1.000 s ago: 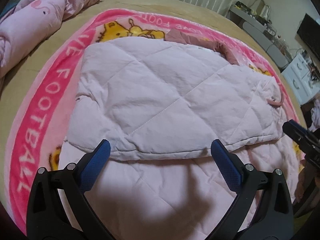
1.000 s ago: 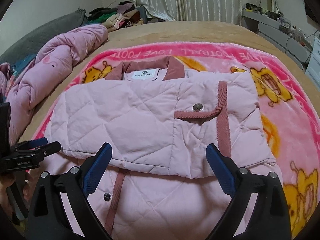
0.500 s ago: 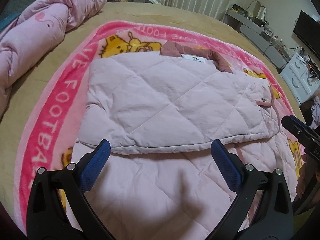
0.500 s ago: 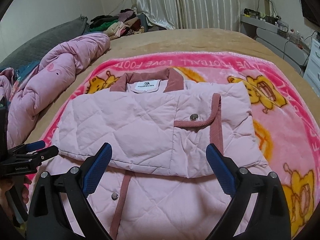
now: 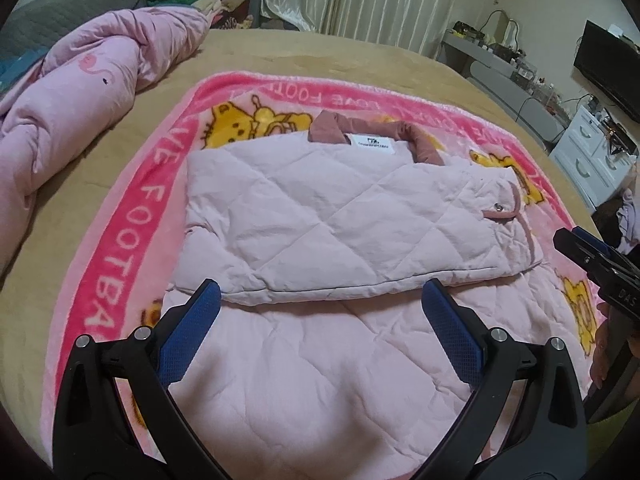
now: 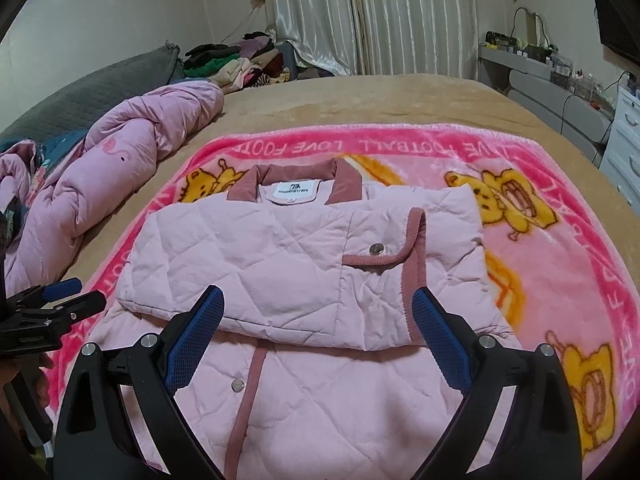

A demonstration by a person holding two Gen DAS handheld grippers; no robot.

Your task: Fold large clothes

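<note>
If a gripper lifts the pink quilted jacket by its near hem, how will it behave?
The pink quilted jacket probably droops and bends: its folded-over upper layer already sags softly. Its puffy quilting suggests it is light for its bulk. Lifted by one edge, the loose fold may slide open.

The jacket is matt pale-pink quilted cloth, lightly creased, with ribbed dusty-rose trim like corduroy, a collar of the same, and shiny metal snaps. Under it the blanket is plush, fuzzy fleece with a slight sheen. The bedcover is tan, velvety and matt. The duvet is smooth pink cotton-like cloth, puffy. The curtains are glossy, satin-like. Each gripper, left and right, is matt black plastic with silver metal pins and blue, finely dimpled rubbery pads.
</note>
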